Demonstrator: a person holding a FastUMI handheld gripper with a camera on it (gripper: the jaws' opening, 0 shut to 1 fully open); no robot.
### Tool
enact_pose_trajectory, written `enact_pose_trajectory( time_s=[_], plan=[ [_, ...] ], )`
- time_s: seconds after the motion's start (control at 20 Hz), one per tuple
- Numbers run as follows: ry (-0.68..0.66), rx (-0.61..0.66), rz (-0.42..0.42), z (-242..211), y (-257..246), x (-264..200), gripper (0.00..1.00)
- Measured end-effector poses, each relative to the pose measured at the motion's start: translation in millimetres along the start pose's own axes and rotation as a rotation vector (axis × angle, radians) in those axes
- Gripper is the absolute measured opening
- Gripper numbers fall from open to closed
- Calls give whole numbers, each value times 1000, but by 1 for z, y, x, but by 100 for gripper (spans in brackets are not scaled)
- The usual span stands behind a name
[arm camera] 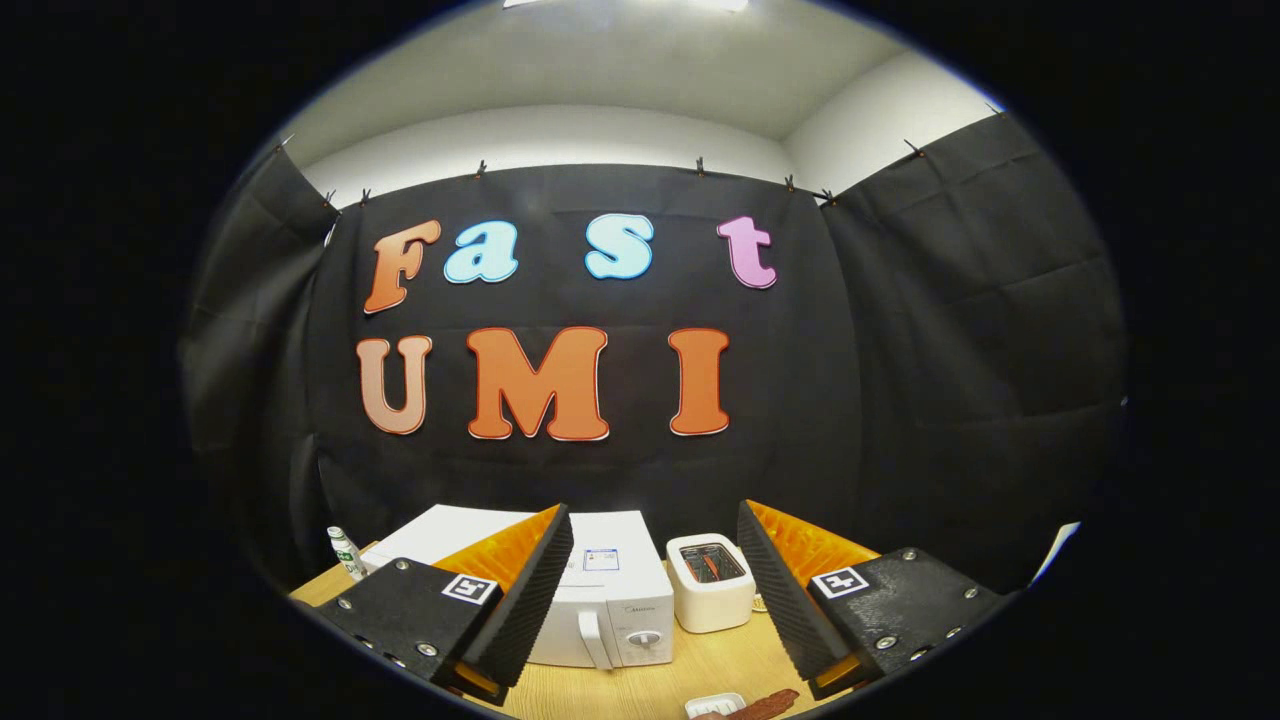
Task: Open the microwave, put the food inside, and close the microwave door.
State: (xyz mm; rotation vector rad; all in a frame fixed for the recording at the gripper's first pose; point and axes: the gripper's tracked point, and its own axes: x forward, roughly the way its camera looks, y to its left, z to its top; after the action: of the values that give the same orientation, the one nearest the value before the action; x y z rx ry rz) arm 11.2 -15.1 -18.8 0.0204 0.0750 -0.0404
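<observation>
Your table [690, 665] is pale wood with a smooth face, and you see just a strip of it between and below the fingers. On it, ahead of the gripper [655, 590], stands the microwave [610, 600], a white box with rounded corners, door shut, an upright handle and a round knob on its front. Your left finger hides its left part, so you cannot make out the whole door. Just right of it, close but apart, sits a small white toaster [710, 582] with something reddish in its top slot, too small to tell. Behind the left finger a small white bottle [346, 552] with a green label stands at the table's far left.

Your fingers are spread wide and grasp nothing; their inner faces are ribbed.

The food [765, 706] lies nearest you, below the gap between the fingers: a dark reddish strip beside a white dish [714, 704], both cut off, their shapes unclear.
</observation>
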Motion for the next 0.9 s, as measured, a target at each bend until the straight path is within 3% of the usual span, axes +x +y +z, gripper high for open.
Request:
enact_pose_trajectory(
  time_s=[0.3,0.6,0.9],
  plan=[
    [106,37,39,-44,21,17,98],
    [281,79,81,-135,50,27,98],
    [411,46,50,-221,59,41,95]
  ],
)
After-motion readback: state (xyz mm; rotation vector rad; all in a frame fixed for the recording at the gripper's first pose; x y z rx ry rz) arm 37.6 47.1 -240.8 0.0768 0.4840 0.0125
